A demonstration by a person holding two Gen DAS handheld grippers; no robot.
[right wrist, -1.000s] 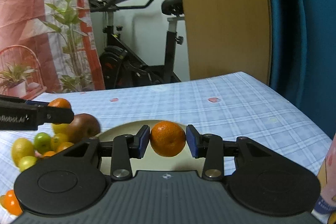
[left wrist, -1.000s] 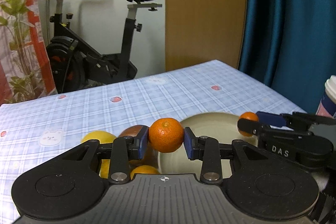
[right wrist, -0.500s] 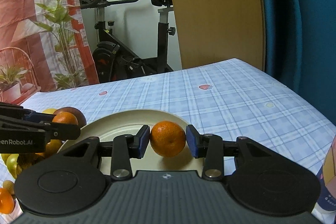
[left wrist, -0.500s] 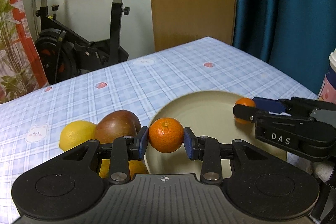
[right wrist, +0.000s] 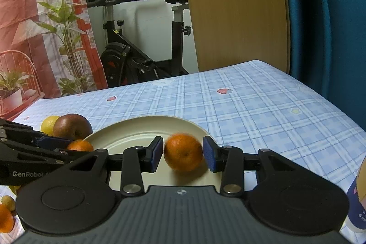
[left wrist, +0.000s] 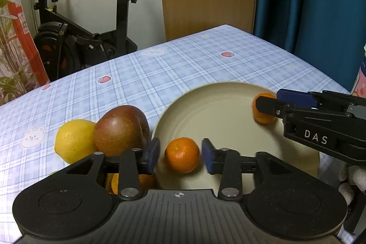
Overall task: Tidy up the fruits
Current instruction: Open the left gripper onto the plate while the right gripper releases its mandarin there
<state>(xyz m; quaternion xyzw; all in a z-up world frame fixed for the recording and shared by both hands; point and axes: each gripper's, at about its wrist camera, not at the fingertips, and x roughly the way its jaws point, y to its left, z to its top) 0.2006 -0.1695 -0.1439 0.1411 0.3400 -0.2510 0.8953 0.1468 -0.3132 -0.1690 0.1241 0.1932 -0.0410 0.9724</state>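
A cream plate (left wrist: 217,111) lies on the blue checked tablecloth. My left gripper (left wrist: 180,152) is at the plate's near left rim and its jaws are opening. A tangerine (left wrist: 182,154) sits on the plate between the blue pads, with a gap on each side. My right gripper (right wrist: 183,150) is shut on a second tangerine (right wrist: 183,151), slightly blurred, low over the plate's (right wrist: 137,129) near right part. In the left wrist view that tangerine (left wrist: 263,109) shows between the right gripper's fingers (left wrist: 295,96). The left gripper's tangerine (right wrist: 80,145) appears in the right wrist view too.
A red apple (left wrist: 121,129) and a lemon (left wrist: 73,141) lie just left of the plate, with more orange fruit (left wrist: 141,182) under my left gripper. Small fruits (right wrist: 4,218) lie at the near left. A patterned cup (right wrist: 356,198) stands at the near right. An exercise bike is beyond the table.
My left gripper dropped toward the plate and its pads parted from the tangerine, which now rests on the plate. The right gripper keeps hold of its tangerine and has hardly moved.
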